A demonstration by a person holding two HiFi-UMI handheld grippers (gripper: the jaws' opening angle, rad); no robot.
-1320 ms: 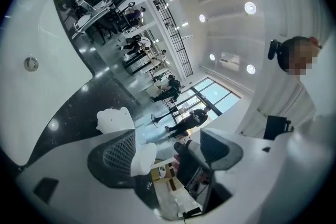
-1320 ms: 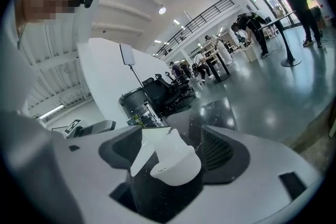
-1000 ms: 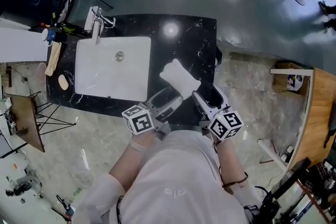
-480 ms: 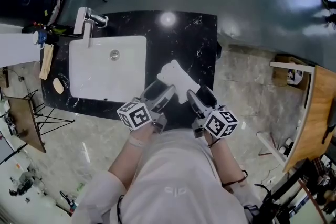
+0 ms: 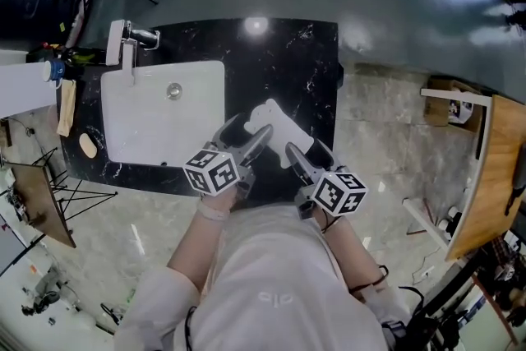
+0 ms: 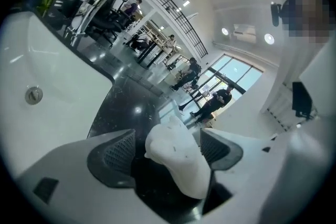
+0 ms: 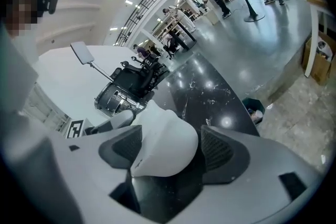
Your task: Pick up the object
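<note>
Lumpy white object [image 5: 275,127] lies on the black marble desk [image 5: 316,62], right of the sink [image 5: 156,115], with its long axis slanting from far-left to near-right. Right tool [image 5: 302,152] pinches its near end. Left tool [image 5: 246,131] is spread around its far end; a second ago it sat nearer the desk's front edge.

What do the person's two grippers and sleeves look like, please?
The left gripper and right gripper are light grey shells with dark ribbed pads. Each carries a white cube with black square markers. The person wears a pale sleeved top.
</note>
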